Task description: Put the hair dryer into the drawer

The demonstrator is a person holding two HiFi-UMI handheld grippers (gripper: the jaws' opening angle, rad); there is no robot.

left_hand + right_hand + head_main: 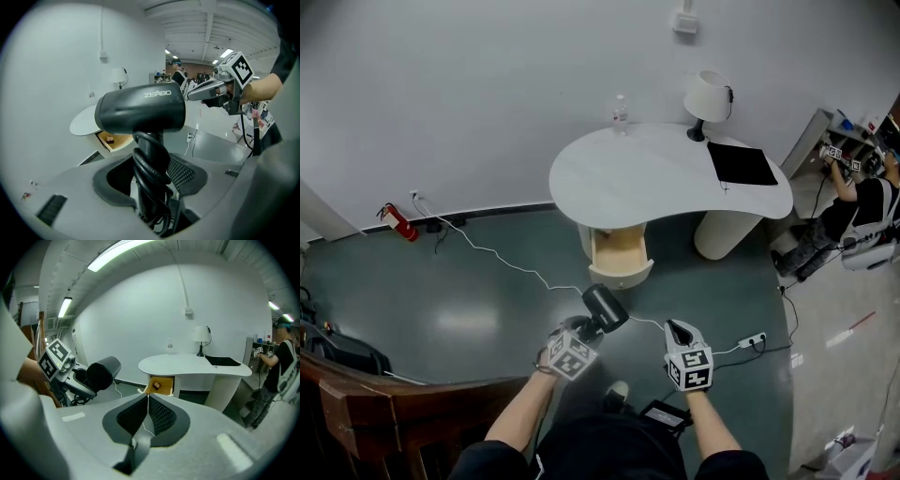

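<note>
The black hair dryer point(605, 307) hangs in the air in front of the desk, its handle with the cord wound round it clamped in my left gripper point(584, 330). In the left gripper view its barrel point(140, 112) fills the middle above the jaws. My right gripper point(676, 328) is beside it to the right, apart from it, jaws shut with nothing in them point(147, 401). The drawer point(619, 259) under the white desk point(609, 178) is pulled open, with a small object inside point(157, 386).
On the desk stand a lamp point(708, 97), a bottle point(621, 112) and a black mat point(741, 163). A white cable runs over the floor to a power strip point(752, 340). Wooden furniture point(366, 403) is at lower left. A person point(853, 214) works at the right.
</note>
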